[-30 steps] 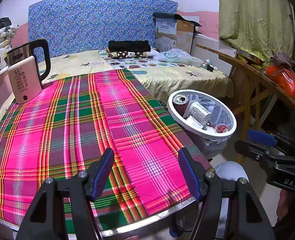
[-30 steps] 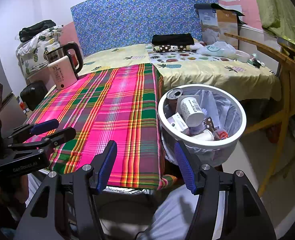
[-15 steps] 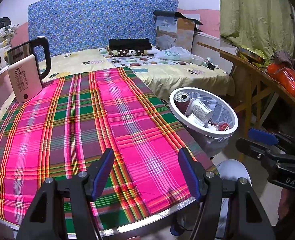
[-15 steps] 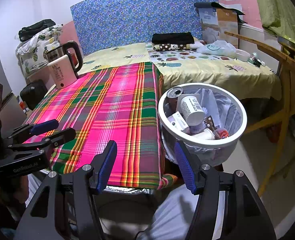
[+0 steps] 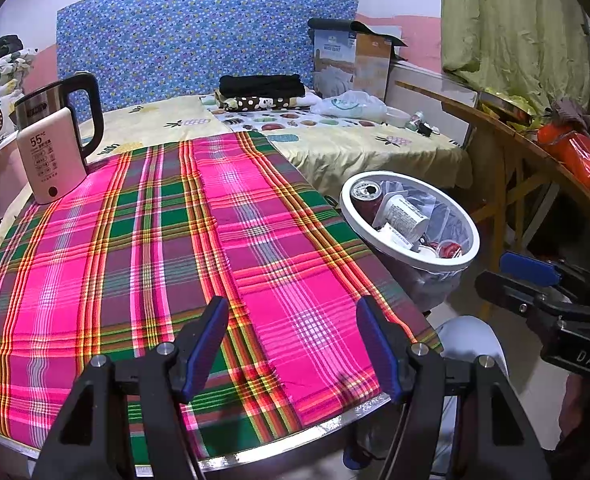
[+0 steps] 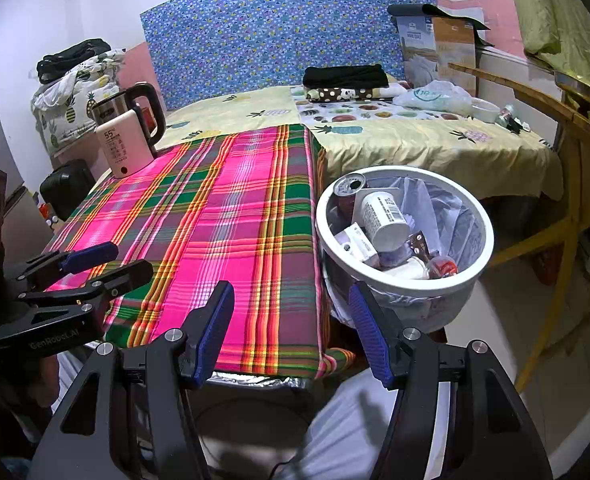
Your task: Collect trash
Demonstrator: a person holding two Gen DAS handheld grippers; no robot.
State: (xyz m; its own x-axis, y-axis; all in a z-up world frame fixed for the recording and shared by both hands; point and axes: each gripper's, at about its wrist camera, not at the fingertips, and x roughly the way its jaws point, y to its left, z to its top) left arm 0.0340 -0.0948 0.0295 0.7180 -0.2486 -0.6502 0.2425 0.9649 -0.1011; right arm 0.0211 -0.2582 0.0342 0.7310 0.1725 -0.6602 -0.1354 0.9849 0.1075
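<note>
Right wrist view: both jaws released, kettle (image 6: 129, 128) on tablecloth (image 6: 231, 232), bin (image 6: 405, 236) beside.

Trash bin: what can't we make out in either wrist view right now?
- Trash bin lower body: hidden by the plaid tablecloth edge in the left view, by the right gripper finger in the right.
- Bin's deeper contents: buried under the white cup and can.
- Cup label text: too small.
- Floor by the bin: cut off.

both wrist views look down-forward from the near edge, sharing the plaid table (image 5: 143, 240) and bin (image 6: 405, 284).
</note>
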